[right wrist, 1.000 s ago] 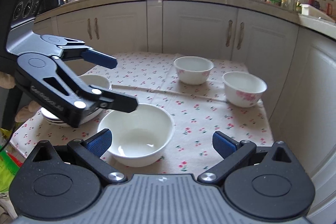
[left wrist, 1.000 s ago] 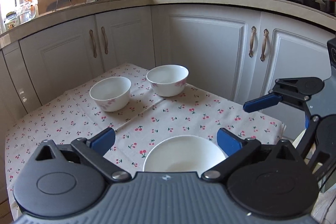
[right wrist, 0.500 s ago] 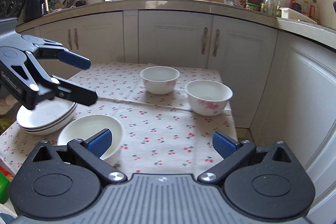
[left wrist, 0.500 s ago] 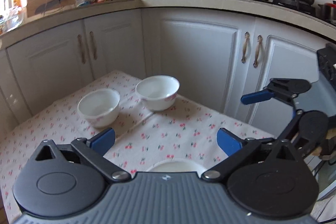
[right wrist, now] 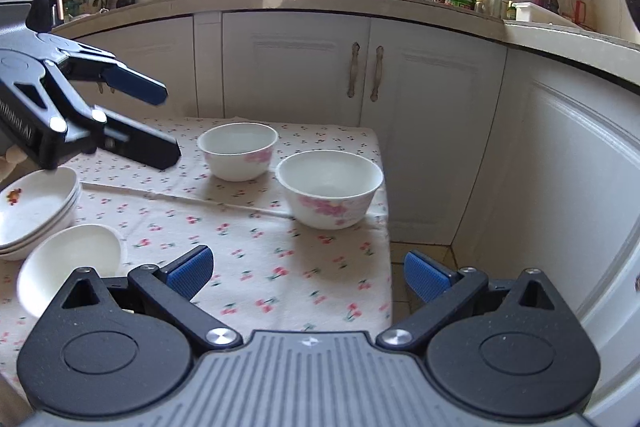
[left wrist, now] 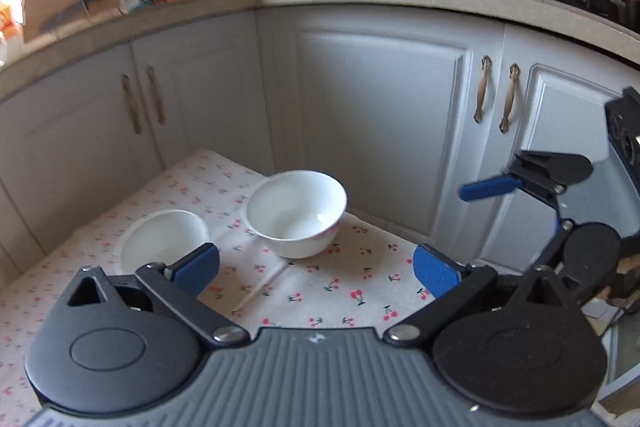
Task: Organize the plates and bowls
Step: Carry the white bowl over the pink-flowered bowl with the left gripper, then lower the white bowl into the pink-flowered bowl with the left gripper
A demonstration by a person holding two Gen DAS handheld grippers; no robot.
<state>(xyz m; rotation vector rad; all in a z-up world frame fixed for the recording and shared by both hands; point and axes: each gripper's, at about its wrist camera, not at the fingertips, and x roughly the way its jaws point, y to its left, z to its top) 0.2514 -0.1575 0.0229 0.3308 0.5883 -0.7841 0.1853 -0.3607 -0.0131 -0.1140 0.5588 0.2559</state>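
1. I count three bowls on the cherry-print cloth [right wrist: 256, 251]: one by the far edge [right wrist: 237, 151], one just beside it near the corner [right wrist: 329, 187], and one plain white one nearest me [right wrist: 70, 263].
2. The plates [right wrist: 32, 211] sit in one stack of what looks like three, just beside the near bowl.
3. I hold two hand-held grippers, the left [right wrist: 170, 123] and the right [right wrist: 308, 273], both with jaws apart and empty.
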